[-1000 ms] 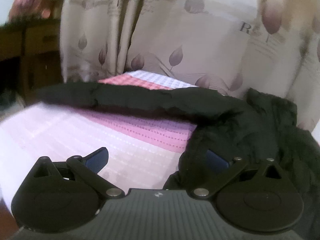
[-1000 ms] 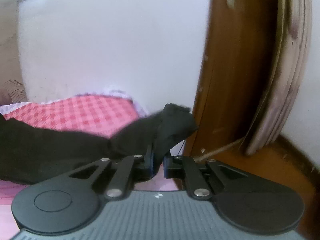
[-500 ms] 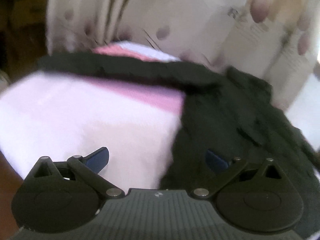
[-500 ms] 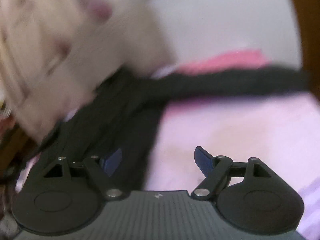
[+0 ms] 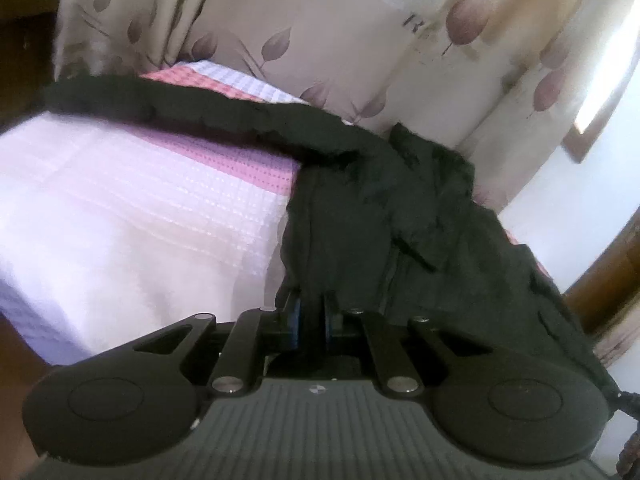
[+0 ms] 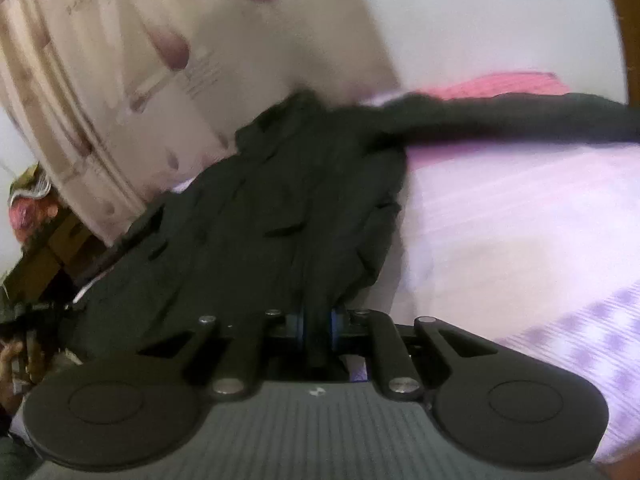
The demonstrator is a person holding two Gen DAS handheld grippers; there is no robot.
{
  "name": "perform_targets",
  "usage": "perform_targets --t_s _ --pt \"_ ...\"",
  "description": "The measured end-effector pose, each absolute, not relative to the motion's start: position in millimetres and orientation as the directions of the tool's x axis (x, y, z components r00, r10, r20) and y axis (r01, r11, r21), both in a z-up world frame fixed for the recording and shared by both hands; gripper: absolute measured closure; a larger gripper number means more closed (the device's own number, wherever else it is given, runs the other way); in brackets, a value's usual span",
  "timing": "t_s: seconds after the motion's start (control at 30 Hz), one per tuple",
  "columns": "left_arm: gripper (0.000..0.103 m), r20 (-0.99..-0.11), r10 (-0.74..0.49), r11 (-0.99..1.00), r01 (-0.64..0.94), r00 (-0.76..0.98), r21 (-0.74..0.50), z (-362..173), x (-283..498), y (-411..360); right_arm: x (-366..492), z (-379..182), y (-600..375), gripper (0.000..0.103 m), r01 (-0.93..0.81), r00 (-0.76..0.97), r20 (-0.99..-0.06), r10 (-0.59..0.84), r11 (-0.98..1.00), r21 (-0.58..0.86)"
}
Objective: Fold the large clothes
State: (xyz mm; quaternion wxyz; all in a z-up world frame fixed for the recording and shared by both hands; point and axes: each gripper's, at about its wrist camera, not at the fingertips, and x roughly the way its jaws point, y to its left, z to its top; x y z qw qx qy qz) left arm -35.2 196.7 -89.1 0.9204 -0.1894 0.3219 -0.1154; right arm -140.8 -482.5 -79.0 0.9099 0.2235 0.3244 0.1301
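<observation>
Left wrist view: the left gripper (image 5: pixel 311 326) fills the bottom of the frame, its fingers (image 5: pixel 294 326) clenched on a fold of a black garment (image 5: pixel 380 216). The garment lies on a bed (image 5: pixel 120 208) covered with a pink and white waffle-textured sheet. The bulk of the garment is heaped on the bed's right part, rising straight up from the fingers. One long sleeve (image 5: pixel 168 106) runs from the heap across the far edge of the bed toward its left side. Behind the bed hangs a cream curtain (image 5: pixel 320 28) printed with mauve leaves. To the right of the bed, a piece of brown wood (image 5: pixel 600 284) shows beside a white wall.

Right wrist view, somewhat blurred: the right gripper (image 6: pixel 318 330) is at the bottom, its fingers (image 6: pixel 335 326) clamped on a bunched edge of the same garment (image 6: pixel 256 216). Here the garment covers the bed's left part, and a sleeve (image 6: pixel 500 118) stretches from the heap along the far edge of the bed (image 6: pixel 520 220) to the right. The curtain (image 6: pixel 120 60) hangs beyond the bed on the left, with dark furniture (image 6: pixel 36 240) and clutter below it.
</observation>
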Motion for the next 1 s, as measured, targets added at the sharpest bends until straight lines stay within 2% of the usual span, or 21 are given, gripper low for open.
perform_targets --t_s 0.17,0.27,0.33,0.37,0.4,0.43,0.47,0.5,0.57,0.7,0.87,1.0 --pt "0.093 -0.594 -0.269 0.944 0.086 0.758 -0.319 -96.3 -45.0 192.8 -123.3 -120.1 -486.6 0.092 0.018 0.695 -0.626 0.354 0.862 0.507" --pt "0.080 -0.564 -0.237 0.945 0.053 0.791 -0.322 -92.0 -53.2 195.2 -123.1 -127.7 -496.8 0.083 0.059 0.710 -0.604 0.363 0.823 0.564" --pt "0.054 -0.514 -0.220 0.947 0.055 0.829 -0.318 -77.4 -56.3 192.6 -124.5 -118.7 -506.1 0.076 0.057 0.754 -0.546 0.366 0.791 0.609" --pt "0.046 -0.480 -0.208 0.951 0.062 0.852 -0.304 -67.2 -57.3 187.1 -125.4 -111.4 -512.6 0.067 0.058 0.778 -0.516 0.359 0.776 0.628" --pt "0.029 -0.442 -0.206 0.954 0.079 0.873 -0.288 -57.9 -57.2 180.1 -124.0 -103.9 -521.9 0.054 0.067 0.807 -0.484 0.337 0.763 0.643" --pt "0.013 -0.408 -0.205 0.957 0.096 0.890 -0.272 -49.9 -56.6 171.8 -122.4 -97.1 -531.8 0.047 0.073 0.836 -0.450 0.315 0.749 0.659" --pt "0.005 -0.376 -0.197 0.963 0.105 0.905 -0.249 -42.3 -52.7 160.8 -119.3 -93.0 -541.4 0.037 0.081 0.861 -0.418 0.292 0.732 0.677" --pt "0.001 -0.345 -0.178 0.969 0.102 0.922 -0.226 -35.5 -48.0 148.2 -112.3 -91.1 -550.0 0.037 0.094 0.879 -0.393 0.269 0.711 0.696" --pt "0.000 -0.289 -0.204 0.966 0.144 0.935 -0.214 -26.6 -32.4 125.3 -99.8 -91.4 -575.4 0.037 0.139 0.903 -0.365 0.226 0.651 0.746" --pt "0.000 -0.257 -0.262 0.943 0.190 0.930 -0.273 -28.4 18.2 81.0 -63.1 -112.7 -622.2 0.037 0.223 0.928 -0.337 0.159 0.488 0.844" --pt "0.000 -0.290 -0.261 0.925 0.152 0.921 -0.349 -48.8 82.5 45.8 -4.3 -140.3 -662.9 0.037 0.326 0.920 -0.384 0.075 0.396 0.859" --pt "0.000 -0.322 -0.182 0.947 0.077 0.929 -0.313 -75.1 117.6 35.2 30.1 -161.4 -684.1 0.037 0.357 0.919 -0.391 0.050 0.314 0.880"
